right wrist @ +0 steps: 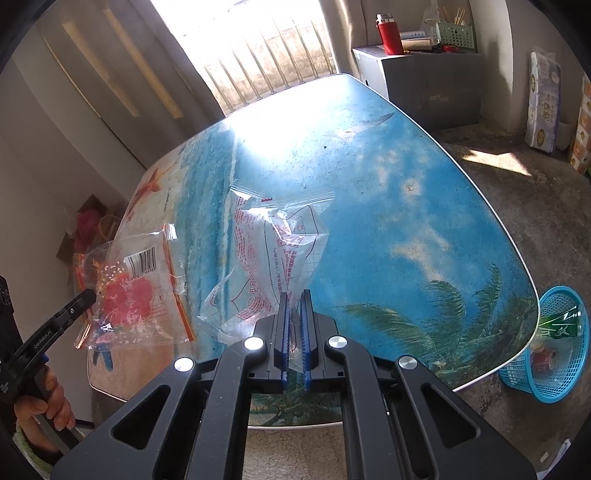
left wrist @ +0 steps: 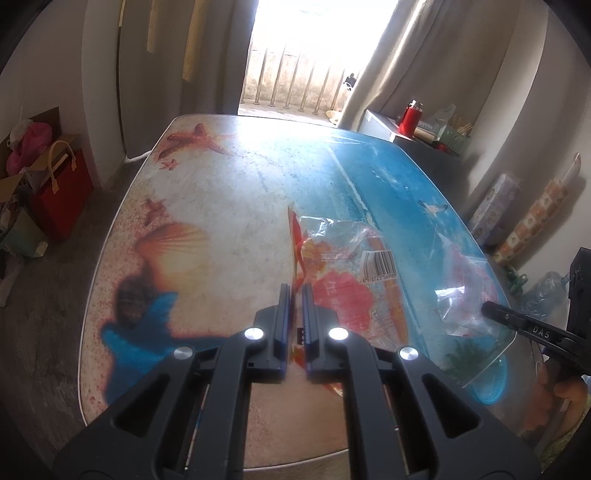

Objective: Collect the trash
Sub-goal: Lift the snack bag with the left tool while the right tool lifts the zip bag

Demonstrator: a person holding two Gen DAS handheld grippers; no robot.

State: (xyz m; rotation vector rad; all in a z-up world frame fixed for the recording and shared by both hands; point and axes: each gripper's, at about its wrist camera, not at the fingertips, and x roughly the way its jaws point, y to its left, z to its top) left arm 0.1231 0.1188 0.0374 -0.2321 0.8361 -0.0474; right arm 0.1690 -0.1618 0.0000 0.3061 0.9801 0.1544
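My left gripper [left wrist: 296,291] is shut on the edge of an orange-and-red printed plastic wrapper [left wrist: 347,273] with a barcode, held just above the beach-print table [left wrist: 229,192]. The same wrapper shows in the right wrist view [right wrist: 136,295], with the left gripper's tip [right wrist: 83,297] on it. My right gripper [right wrist: 294,299] is shut on a clear plastic bag with red print [right wrist: 273,251], lifted over the table [right wrist: 406,206]. That bag also shows in the left wrist view [left wrist: 461,295], with the right gripper [left wrist: 495,310] at its edge.
A blue mesh trash basket [right wrist: 554,373] holding cans stands on the floor by the table's right corner; it also shows through the table's edge in the left wrist view [left wrist: 487,387]. A grey cabinet [right wrist: 424,92] with a red flask [right wrist: 389,35] stands behind. Bags [left wrist: 62,195] lie on the floor at the left.
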